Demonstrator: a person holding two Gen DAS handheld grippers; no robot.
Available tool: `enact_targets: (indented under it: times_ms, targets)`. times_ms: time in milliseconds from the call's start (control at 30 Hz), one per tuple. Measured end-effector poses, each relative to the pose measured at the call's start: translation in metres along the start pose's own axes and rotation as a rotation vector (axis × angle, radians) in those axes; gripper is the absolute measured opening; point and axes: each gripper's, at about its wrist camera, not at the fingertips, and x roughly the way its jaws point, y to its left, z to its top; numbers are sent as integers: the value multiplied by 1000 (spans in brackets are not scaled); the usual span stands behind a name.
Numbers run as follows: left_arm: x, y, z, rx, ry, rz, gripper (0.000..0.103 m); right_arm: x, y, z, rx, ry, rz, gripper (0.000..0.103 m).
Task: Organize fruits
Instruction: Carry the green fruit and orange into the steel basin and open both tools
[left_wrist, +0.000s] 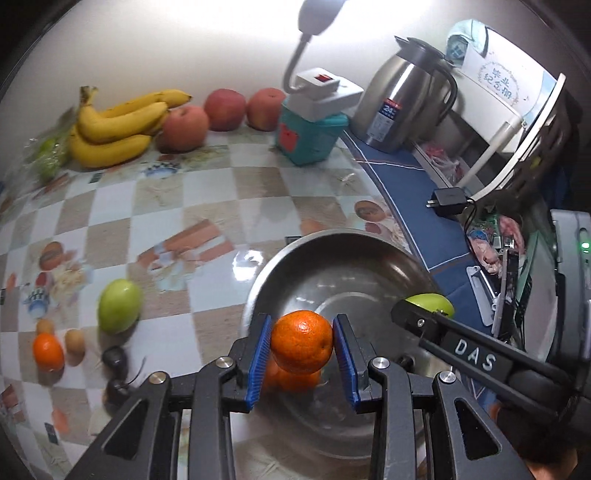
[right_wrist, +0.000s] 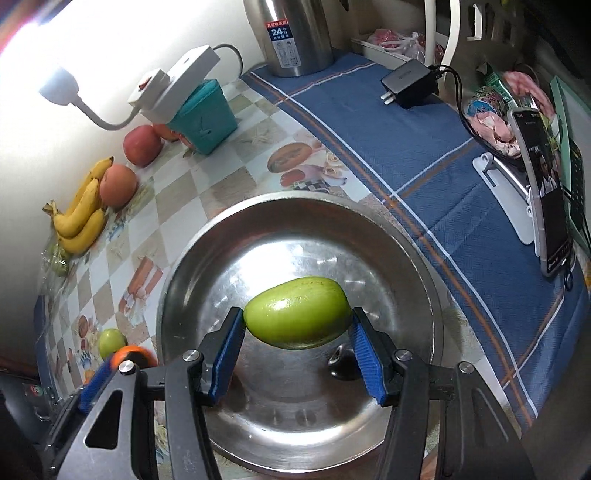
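My left gripper (left_wrist: 302, 350) is shut on an orange tangerine (left_wrist: 302, 341) and holds it over the near-left part of the steel bowl (left_wrist: 354, 258). My right gripper (right_wrist: 298, 332) is shut on a green oval fruit (right_wrist: 297, 312), hanging above the middle of the same bowl (right_wrist: 192, 280). In the left wrist view that green fruit (left_wrist: 432, 302) shows at the bowl's right rim, behind the right gripper's black arm. On the checked tablecloth to the left lie another green fruit (left_wrist: 119, 305), a second tangerine (left_wrist: 48, 350), two small brown fruits (left_wrist: 75, 341) and dark round fruits (left_wrist: 115, 360).
Bananas (left_wrist: 110, 125) and three red apples (left_wrist: 184, 127) line the back wall. A teal box (left_wrist: 310, 136) carries a white lamp base, with a steel kettle (left_wrist: 402, 107) beside it. On the blue cloth lie a black charger (right_wrist: 408, 86) and a phone on a stand (right_wrist: 543, 192).
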Motion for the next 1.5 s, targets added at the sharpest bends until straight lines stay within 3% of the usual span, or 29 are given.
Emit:
enact_targets:
  times_ms: [200, 767, 1167, 1500]
  targets:
    - [24, -6, 9, 15, 21, 22, 37, 5, -3, 6, 4, -7, -21, 59]
    - [68, -8, 1, 30, 109, 54, 37, 50, -22, 5, 75, 103, -75, 59]
    - [65, -2, 1, -10, 121, 15, 39, 53, -21, 4, 75, 118, -76, 60]
    - [39, -2, 11, -39, 75, -33, 45, 34, -20, 10, 84, 65, -49, 61]
